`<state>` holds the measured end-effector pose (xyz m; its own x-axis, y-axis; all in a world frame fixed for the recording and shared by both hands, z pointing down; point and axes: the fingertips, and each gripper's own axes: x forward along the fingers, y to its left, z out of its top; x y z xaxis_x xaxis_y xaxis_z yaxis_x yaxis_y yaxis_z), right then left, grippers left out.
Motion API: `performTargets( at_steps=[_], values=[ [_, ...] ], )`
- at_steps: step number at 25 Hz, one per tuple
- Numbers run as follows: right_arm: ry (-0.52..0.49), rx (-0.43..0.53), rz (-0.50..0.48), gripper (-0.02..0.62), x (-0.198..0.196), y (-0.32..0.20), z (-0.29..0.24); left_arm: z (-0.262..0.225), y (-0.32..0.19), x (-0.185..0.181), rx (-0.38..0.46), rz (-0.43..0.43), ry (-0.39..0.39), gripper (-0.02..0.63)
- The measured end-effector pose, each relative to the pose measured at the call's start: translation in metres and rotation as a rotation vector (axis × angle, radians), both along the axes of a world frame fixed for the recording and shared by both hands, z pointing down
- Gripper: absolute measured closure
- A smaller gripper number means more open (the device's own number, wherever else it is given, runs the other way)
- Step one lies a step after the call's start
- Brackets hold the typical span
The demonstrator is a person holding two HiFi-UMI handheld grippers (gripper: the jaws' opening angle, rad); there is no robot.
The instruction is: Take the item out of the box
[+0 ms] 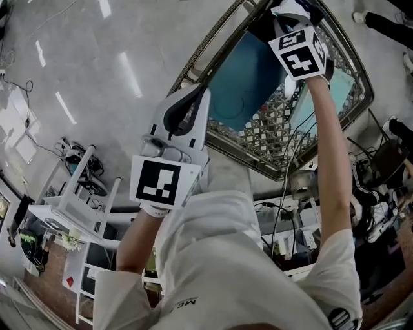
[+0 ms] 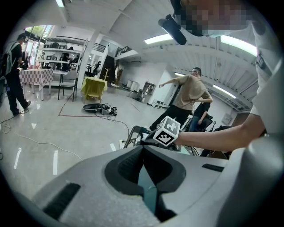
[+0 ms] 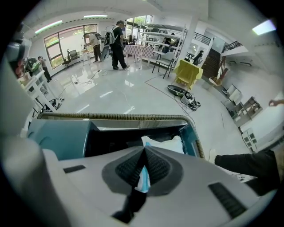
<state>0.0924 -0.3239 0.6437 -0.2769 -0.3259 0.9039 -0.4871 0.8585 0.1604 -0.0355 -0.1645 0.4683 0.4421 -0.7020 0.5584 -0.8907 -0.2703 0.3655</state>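
A teal box [image 1: 245, 77] stands open on a table with a woven rim [image 1: 213, 38]. My left gripper [image 1: 205, 89] reaches its near left side and is shut on a thin teal flap of the box [image 2: 148, 193]. My right gripper [image 1: 290, 13] hangs over the far side of the box. In the right gripper view, the box [image 3: 57, 137] has a dark inside with a white bag [image 3: 164, 144] lying in it. That gripper [image 3: 143, 177] is shut on a thin pale blue-white edge that seems to belong to the bag. The right gripper's marker cube [image 2: 167, 131] shows beyond the left jaws.
White shelving [image 1: 71, 206] stands at the lower left. A cluttered desk with cables [image 1: 381, 167] is on the right. Across the glossy floor are a yellow-covered table [image 3: 188, 73], a person in a tan shirt [image 2: 188, 95] and another person [image 2: 13, 84] at the far left.
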Motion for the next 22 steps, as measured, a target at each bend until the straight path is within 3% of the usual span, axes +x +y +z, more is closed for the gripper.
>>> performTargets(
  at_steps=[13, 22],
  values=[
    [-0.115, 0.179, 0.091, 0.581, 0.004, 0.023, -0.074, -0.033, 0.024, 0.009, 0.062, 0.030, -0.004, 0.581],
    [-0.235, 0.280, 0.159, 0.581, 0.003, 0.076, -0.163, -0.073, 0.059, 0.006, 0.140, 0.062, -0.032, 0.581]
  ],
)
